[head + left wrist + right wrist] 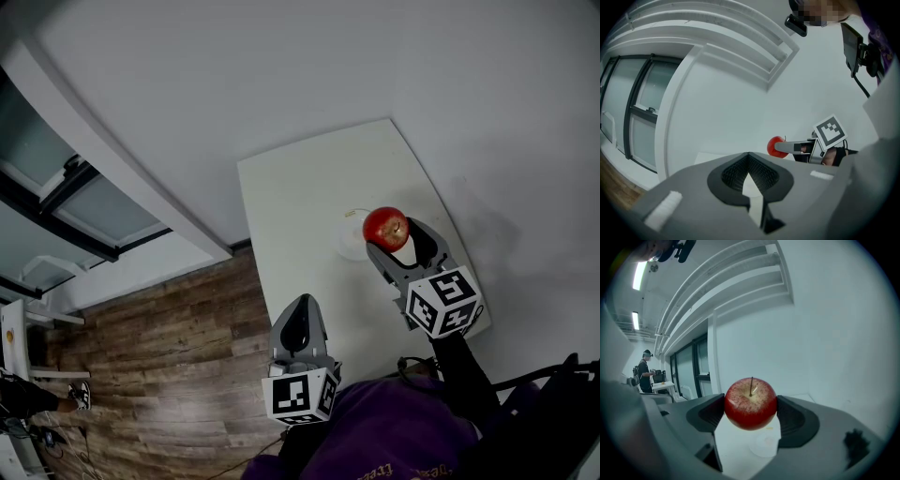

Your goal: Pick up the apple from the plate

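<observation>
Right gripper view's centre is filled by the red apple [750,403], clamped between the 2 jaws of the right gripper [751,414] and held above the white plate [764,445] on the bench [291,197], while the left gripper [749,164] is seen closed and empty, lower centre in head view.

Apple [751,403] between right tongs [751,415], above plate [764,444] on table [300,216]; left tongs [299,317] nearer, leftward.
</observation>
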The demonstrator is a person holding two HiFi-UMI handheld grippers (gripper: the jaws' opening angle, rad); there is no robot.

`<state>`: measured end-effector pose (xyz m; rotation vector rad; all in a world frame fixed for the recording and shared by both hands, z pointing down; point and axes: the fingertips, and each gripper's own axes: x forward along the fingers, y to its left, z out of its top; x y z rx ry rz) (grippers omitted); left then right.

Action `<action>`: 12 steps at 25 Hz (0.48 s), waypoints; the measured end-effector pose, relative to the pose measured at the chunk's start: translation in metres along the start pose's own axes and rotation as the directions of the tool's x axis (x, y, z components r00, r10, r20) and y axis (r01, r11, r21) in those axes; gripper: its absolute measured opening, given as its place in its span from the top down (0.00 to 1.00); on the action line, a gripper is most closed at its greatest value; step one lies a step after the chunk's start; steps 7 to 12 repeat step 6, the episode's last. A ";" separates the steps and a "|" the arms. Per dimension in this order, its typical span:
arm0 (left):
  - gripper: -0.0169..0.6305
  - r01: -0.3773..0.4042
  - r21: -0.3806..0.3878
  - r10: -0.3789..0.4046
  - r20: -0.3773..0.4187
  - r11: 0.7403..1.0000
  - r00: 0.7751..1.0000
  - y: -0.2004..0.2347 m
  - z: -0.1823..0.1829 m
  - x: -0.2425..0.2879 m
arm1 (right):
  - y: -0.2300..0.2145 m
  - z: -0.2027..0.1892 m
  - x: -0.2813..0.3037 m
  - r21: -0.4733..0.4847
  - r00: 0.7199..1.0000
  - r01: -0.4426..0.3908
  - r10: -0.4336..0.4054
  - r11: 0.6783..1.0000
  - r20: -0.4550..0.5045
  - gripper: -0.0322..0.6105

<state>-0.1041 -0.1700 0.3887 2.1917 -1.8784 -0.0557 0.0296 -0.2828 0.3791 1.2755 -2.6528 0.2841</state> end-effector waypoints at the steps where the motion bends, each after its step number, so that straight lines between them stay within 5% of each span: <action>1: 0.96 0.001 0.000 -0.001 0.000 1.000 1.000 0.001 0.000 0.000 | 0.000 0.000 0.000 -0.001 1.000 0.001 -0.001 1.000 0.000 0.40; 12: 0.96 0.009 -0.003 -0.009 0.000 1.000 1.000 0.002 0.001 0.002 | 0.001 0.000 0.002 -0.001 1.000 0.005 -0.005 1.000 -0.001 0.40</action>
